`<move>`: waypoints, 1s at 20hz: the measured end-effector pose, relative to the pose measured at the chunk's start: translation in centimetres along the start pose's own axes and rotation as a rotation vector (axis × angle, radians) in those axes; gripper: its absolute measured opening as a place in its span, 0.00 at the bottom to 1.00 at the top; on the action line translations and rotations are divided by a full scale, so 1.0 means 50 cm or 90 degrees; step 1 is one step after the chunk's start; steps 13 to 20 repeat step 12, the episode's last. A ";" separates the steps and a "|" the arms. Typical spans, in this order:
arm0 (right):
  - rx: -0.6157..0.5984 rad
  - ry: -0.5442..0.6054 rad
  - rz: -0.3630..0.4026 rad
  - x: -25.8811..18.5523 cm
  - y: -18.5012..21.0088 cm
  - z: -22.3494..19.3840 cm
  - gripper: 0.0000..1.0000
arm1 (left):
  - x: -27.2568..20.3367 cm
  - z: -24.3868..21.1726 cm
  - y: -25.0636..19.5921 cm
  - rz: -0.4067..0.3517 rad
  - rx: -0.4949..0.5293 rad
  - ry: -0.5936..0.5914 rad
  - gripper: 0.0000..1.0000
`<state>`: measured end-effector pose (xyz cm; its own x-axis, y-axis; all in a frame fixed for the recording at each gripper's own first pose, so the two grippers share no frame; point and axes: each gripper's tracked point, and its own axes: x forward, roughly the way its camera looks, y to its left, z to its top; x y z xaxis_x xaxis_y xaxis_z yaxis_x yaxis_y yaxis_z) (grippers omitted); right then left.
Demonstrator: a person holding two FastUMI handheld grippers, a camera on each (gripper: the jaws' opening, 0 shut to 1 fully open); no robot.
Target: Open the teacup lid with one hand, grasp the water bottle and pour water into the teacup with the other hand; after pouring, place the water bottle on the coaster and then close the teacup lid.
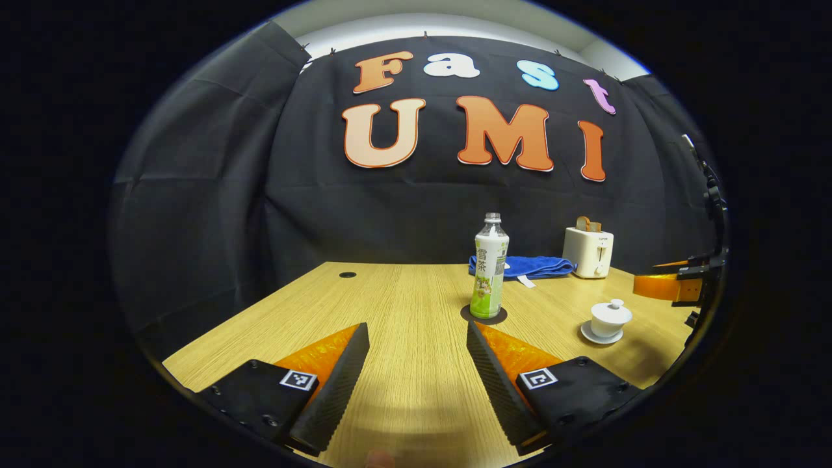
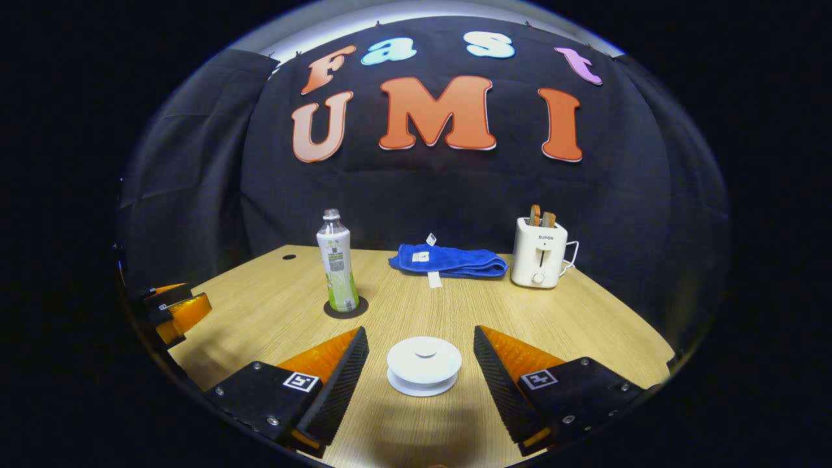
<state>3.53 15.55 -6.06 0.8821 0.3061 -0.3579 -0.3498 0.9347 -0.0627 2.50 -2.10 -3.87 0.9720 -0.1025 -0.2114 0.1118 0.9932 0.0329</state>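
Observation:
A clear water bottle (image 1: 489, 268) with a green label stands upright on a dark round coaster (image 1: 483, 316) mid-table; the right gripper view has the bottle (image 2: 338, 262) and coaster (image 2: 346, 307) to the left. The white teacup (image 1: 610, 318) sits on its saucer with its lid (image 2: 424, 355) on. My left gripper (image 1: 417, 341) is open, short of the bottle and holding nothing. Just above the lid my right gripper (image 2: 421, 348) is open, one finger on each side, not touching. The right gripper (image 1: 676, 285) also shows at the right edge of the left gripper view, and the left gripper (image 2: 172, 309) at the left edge of the right gripper view.
A folded blue towel (image 2: 448, 260) lies at the back of the wooden table (image 1: 390, 305). To its right stands a white toaster (image 2: 539, 260) with toast in it. A small dark hole (image 1: 348, 274) marks the table's far left corner.

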 end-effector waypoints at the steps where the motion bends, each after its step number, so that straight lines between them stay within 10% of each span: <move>1: -0.003 -0.008 -0.001 -0.020 -0.006 0.006 0.96 | -0.009 0.008 0.000 -0.002 -0.003 -0.003 0.97; 20: 0.009 -0.041 -0.070 -0.133 -0.119 -0.001 0.96 | -0.095 0.045 0.020 0.041 0.005 -0.027 0.97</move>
